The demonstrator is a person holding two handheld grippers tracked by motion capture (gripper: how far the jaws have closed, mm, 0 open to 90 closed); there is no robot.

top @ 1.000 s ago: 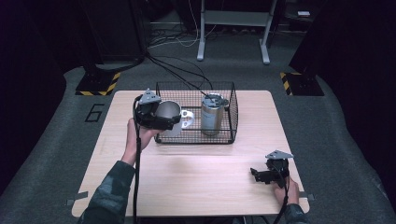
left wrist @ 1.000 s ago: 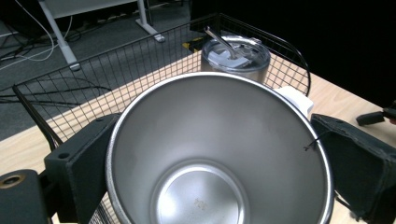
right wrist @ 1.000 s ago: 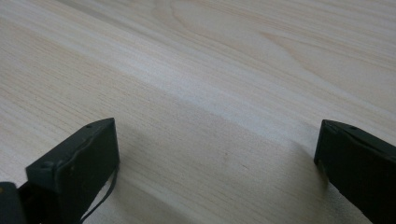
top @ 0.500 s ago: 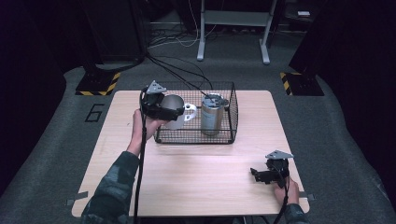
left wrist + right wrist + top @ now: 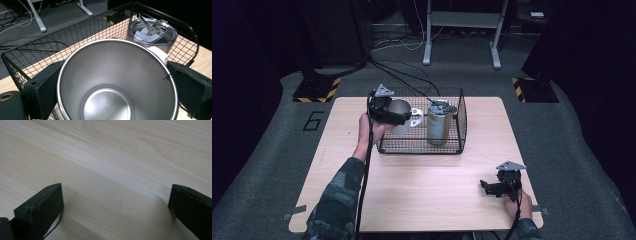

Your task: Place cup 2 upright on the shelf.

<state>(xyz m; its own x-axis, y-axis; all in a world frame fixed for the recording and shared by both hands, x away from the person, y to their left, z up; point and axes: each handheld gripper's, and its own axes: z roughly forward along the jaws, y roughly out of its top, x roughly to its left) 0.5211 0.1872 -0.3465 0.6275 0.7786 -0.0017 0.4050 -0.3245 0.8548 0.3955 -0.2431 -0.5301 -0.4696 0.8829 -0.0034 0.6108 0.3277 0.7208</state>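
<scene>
Now a bare steel cup (image 5: 117, 82), mouth facing the camera, is sitting mid-frame over the wire basket (image 5: 45, 50); the left gripper (image 5: 388, 111) is clamping its sides, the right gripper (image 5: 498, 187) gaping wide.

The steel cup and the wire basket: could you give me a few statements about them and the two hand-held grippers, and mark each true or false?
1. The left hand-held gripper grips the steel cup by its sides. True.
2. The steel cup is full of liquid. False: its inside is empty down to the bare bottom.
3. A lidded tumbler stands upright inside the wire basket. True.
4. The right hand-held gripper holds the tumbler. False: it is open, low over the bare wooden table near the front right corner.
5. The basket is solid plastic. False: it is black wire mesh.
</scene>
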